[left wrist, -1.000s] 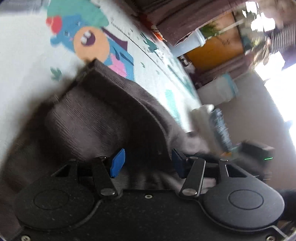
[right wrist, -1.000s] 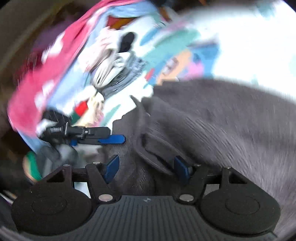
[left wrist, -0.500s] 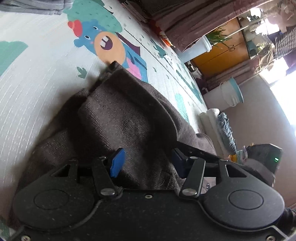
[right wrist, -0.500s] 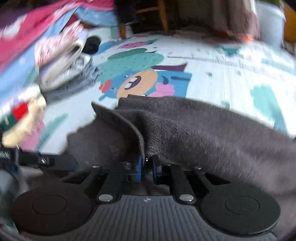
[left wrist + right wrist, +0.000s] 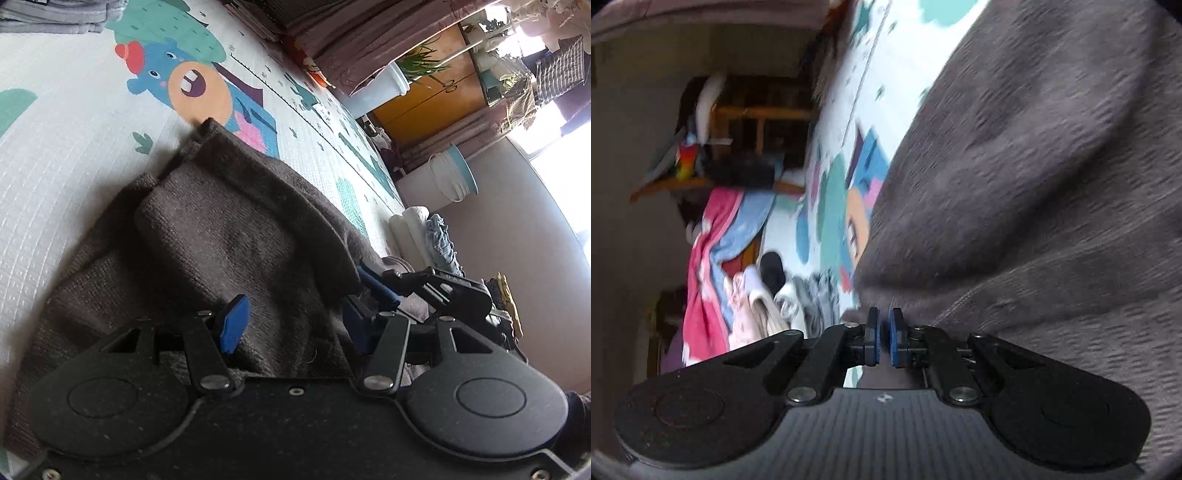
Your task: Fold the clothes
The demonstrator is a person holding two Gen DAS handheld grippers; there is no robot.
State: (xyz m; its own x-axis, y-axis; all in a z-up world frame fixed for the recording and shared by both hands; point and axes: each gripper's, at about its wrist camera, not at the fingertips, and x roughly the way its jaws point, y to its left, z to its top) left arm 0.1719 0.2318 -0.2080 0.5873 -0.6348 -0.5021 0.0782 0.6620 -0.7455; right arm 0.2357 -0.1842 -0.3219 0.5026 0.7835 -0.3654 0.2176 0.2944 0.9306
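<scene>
A dark grey-brown knit sweater [image 5: 221,236] lies bunched on the cartoon play mat [image 5: 74,166]. My left gripper [image 5: 295,325] hovers low over its near part, open, with fabric lying loosely between the blue pads [image 5: 234,325]. Just to the right in the left wrist view, my right gripper [image 5: 369,280] bites into a raised fold of the sweater. In the right wrist view that gripper [image 5: 882,338] is shut, its pads pinching the edge of the sweater [image 5: 1034,184]. The cloth fills the right half of that tilted, blurred view.
Folded grey clothes [image 5: 55,18] sit at the mat's far left. A white bucket [image 5: 450,177], a white bin [image 5: 380,85] and rolled towels [image 5: 413,225] line the far side. A heap of clothes [image 5: 757,295], a pink-blue blanket [image 5: 709,258] and a wooden chair [image 5: 757,114] stand left.
My right gripper closed on the sweater's edge, then rolled hard so its view now lies sideways. The left gripper stayed open and hardly moved.
</scene>
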